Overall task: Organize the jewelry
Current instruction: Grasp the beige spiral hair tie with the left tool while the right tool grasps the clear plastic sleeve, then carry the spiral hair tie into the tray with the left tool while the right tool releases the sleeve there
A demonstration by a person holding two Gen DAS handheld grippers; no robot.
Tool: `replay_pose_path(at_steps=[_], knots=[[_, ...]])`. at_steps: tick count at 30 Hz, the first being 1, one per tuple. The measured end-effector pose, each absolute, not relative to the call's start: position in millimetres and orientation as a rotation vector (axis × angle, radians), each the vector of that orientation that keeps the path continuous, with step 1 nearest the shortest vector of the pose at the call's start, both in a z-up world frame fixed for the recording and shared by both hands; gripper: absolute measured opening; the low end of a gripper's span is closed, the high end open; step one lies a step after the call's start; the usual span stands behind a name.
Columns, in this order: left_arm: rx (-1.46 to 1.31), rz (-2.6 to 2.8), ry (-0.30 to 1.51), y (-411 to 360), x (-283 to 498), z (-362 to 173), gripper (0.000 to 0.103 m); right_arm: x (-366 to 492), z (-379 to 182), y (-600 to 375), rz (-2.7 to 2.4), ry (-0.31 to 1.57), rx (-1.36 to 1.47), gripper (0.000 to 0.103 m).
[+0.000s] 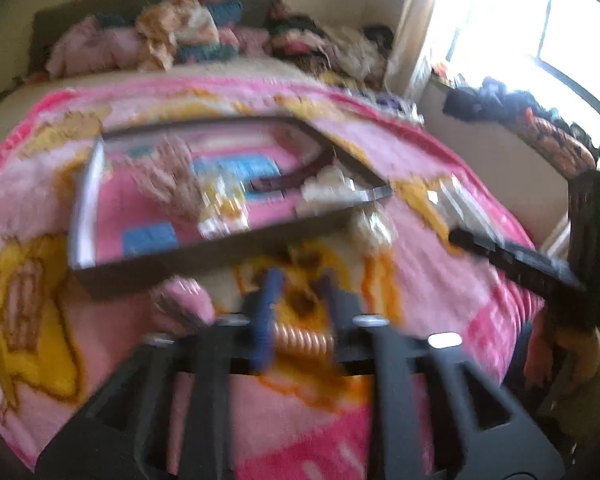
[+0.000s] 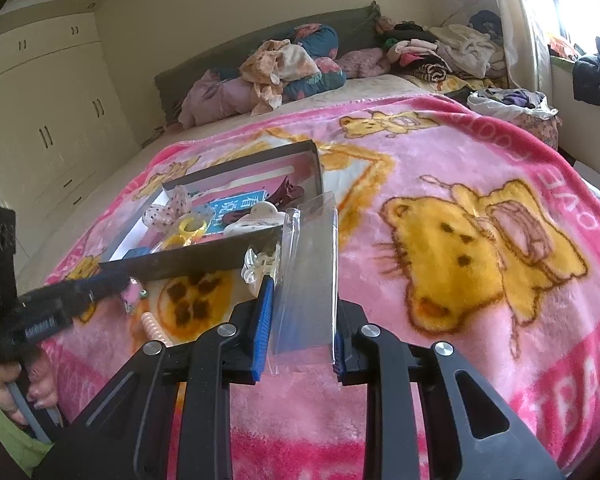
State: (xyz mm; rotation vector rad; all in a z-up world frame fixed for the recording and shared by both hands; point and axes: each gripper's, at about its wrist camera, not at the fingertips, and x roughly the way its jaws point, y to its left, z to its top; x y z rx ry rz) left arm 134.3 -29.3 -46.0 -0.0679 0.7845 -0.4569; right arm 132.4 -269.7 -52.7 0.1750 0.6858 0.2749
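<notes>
My right gripper is shut on a clear plastic bag, which stands up between its blue pads above the pink blanket. An open cardboard box of hair clips and trinkets lies just beyond it to the left. A clear claw clip rests against the box's front wall. My left gripper hovers open in front of the box, over a peach spiral hair tie on the blanket. A small pink clip lies by its tip. This view is blurred.
The pink cartoon blanket covers the bed. Piled clothes and pillows sit by the headboard, and more clothes lie at the far right by the window. White wardrobes line the left wall. A person's hand holds the left tool.
</notes>
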Motion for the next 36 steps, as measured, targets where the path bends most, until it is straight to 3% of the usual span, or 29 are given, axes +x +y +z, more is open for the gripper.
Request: replay_pose_path(at_steps=[8, 14, 19, 20, 21, 22, 23, 36], knots=[[-0.032, -0.461, 0.868, -44.9, 111.9, -70.2, 0.038, 133.7, -54.1, -270.2, 0.279, 0.689, 0.185, 0.024], [-0.023, -0.437, 0.9, -57.3, 116.6, -85.7, 0.057, 133.3, -54.1, -270.8, 0.279, 0.688, 0.184, 0.024], [-0.035, -0.389, 0.883, -69.1, 131.0, -91.1, 0.057, 133.7, -54.6, -270.9, 0.279, 0.689, 0.186, 0.024], [-0.031, -0.38, 0.879, -70.5, 132.6, -92.1, 0.052, 133.9, -54.7, -270.9, 0.279, 0.69, 0.186, 0.024], [-0.019, -0.365, 0.873, -73.1, 135.8, -92.8, 0.038, 134.3, -54.7, -270.8, 0.279, 0.692, 0.186, 0.024], [-0.015, -0.362, 0.871, -74.2, 137.5, -93.6, 0.034, 133.7, -54.6, -271.1, 0.28, 0.69, 0.187, 0.024], [-0.02, -0.361, 0.869, -74.1, 139.1, -93.7, 0.02, 133.8, -54.5, -271.0, 0.28, 0.688, 0.186, 0.024], [-0.049, -0.365, 0.735, -53.7, 150.2, -49.7, 0.017, 161.5, -37.1, -250.5, 0.342, 0.65, 0.169, 0.024]])
